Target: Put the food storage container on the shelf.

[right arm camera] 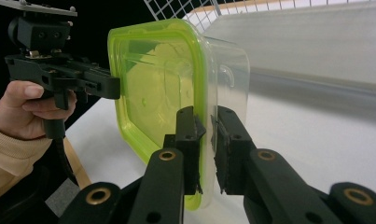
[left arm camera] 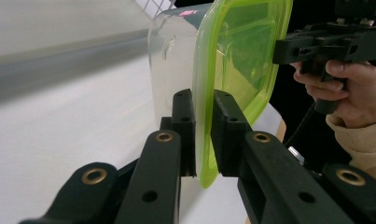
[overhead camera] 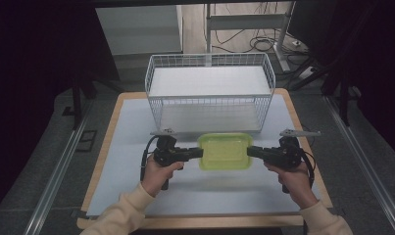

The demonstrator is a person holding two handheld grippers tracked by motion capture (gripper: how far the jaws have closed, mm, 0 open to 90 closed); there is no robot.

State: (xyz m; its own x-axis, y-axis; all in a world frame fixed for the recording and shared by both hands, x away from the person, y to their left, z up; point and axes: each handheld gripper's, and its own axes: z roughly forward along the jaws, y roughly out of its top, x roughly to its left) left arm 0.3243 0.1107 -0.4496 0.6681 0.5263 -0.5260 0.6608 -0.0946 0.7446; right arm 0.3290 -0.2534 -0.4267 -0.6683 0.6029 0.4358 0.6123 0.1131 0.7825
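I have the clear plastic food container [overhead camera: 224, 151] with its lime-green lid [left arm camera: 244, 56] between my two tools, out over the white table cover [overhead camera: 136, 127] just in front of the white wire basket [overhead camera: 209, 93]. From the high view alone I can't be sure whether it is lifted or resting on the cover, though the gripper views suggest it hangs clear.

My left gripper [overhead camera: 197, 153] has its jaws closed down to a narrow slot, pinching the rim at the container's left edge, one pad on the lid side and one on the tub side. My right gripper [overhead camera: 252, 152] does the same on the opposite edge, jaws nearly together with only the lid's lip and the tub's flange between them.

I judge the box to be light: it looks empty, the walls thin and see-through. The tub should be fairly stiff, but the lid looks softer and may flex or peel at a corner if I squeeze or twist unevenly. The plastic is smooth and glossy, so it could slip from the pads if I tilt it.

The rim, where lid and tub overlap, is the best place to hold, since that doubled edge is the firmest part. Gripping at the middle of two opposite sides, as now, keeps it level and balanced.
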